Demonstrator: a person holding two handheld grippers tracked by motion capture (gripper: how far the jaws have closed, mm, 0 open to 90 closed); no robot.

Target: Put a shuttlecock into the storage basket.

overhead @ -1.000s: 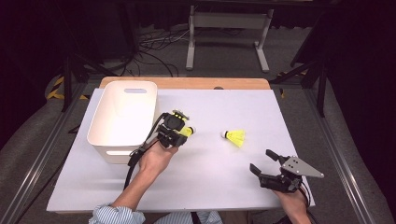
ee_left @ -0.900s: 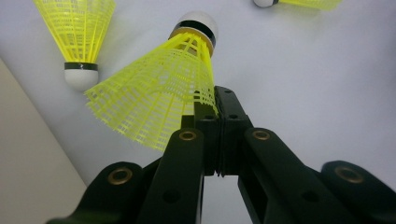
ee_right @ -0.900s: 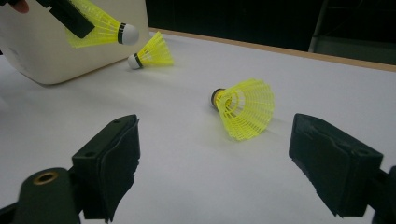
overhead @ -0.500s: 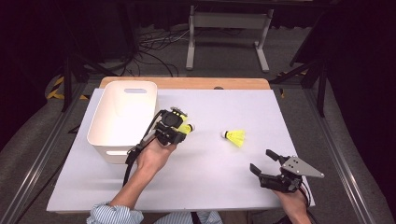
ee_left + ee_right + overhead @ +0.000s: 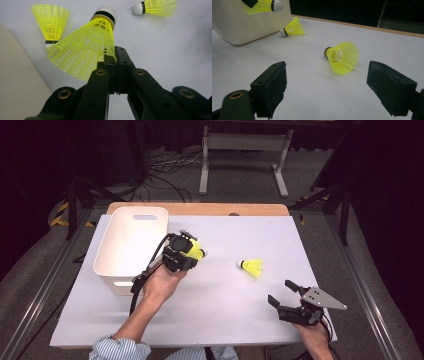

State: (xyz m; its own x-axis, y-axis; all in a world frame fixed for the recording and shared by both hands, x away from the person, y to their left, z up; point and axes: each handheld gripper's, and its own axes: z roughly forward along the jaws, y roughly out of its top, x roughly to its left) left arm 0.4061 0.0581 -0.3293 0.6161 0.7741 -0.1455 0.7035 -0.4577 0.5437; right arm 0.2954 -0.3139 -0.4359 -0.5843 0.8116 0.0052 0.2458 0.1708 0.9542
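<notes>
My left gripper point(image 5: 188, 254) hangs above the table beside the white bin point(image 5: 120, 265), shut on the skirt of a yellow shuttlecock point(image 5: 197, 251). In the left gripper view the black jaws point(image 5: 115, 53) pinch the mesh skirt of that shuttlecock point(image 5: 85, 47), its white cork pointing away. A second shuttlecock point(image 5: 51, 22) lies on the table near the bin wall point(image 5: 17, 82), and a third point(image 5: 156, 6) lies farther off. My right gripper point(image 5: 279, 291) rests open at the table's near right. The third shuttlecock point(image 5: 343, 57) lies on its side beyond my right gripper point(image 5: 327, 67).
The bin point(image 5: 244, 25) stands at the table's left. The white table cover point(image 5: 225, 320) ends in a wooden strip point(image 5: 200, 209) at the far edge. Beyond it are metal stands and cables on the floor.
My left gripper, with the shuttlecock in it, has shifted slightly toward the far side beside the bin. The right gripper has stayed put.
</notes>
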